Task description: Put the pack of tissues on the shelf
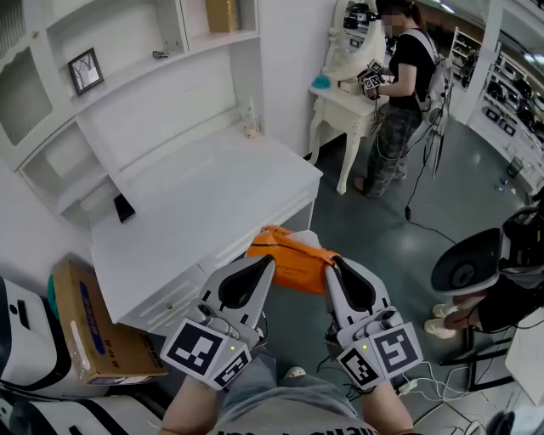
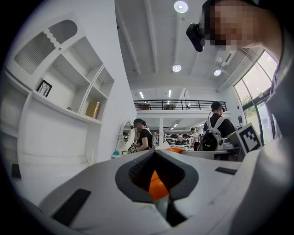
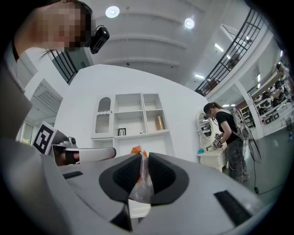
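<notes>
head view: left gripper [image 1: 269, 260] and right gripper [image 1: 331, 262] are low in frame, side by side, both pointing toward the white counter [image 1: 195, 204]. the pack of tissues [image 1: 293, 259], orange, is slung between the two tips. it is in the air just off the counter's front edge, not resting on anything.

left gripper view: the fingers [image 2: 133, 176] are drawn in narrow, with an orange wedge of the pack wedged in the gap between the pads. holding the pack.

right gripper view: the fingers [image 3: 121, 176] are narrow too, pinched on a fold of the pack's clear wrapper. a bit of orange shows just above the pads. the left gripper's marker cube is in sight at the left edge.

the shelf [image 1: 161, 76] is a white wall unit rising from the back of the counter. a small framed picture [image 1: 85, 70] stands in one bay and a gold-coloured item [image 1: 221, 14] in an upper bay. the pack is well apart from it.

also on the counter: a small black object [image 1: 124, 206] near the left rear. on the floor left of the counter is a cardboard box [image 1: 89, 327].

background, right: another person [image 1: 404, 93] stands at a white dressing table [image 1: 348, 106].
</notes>
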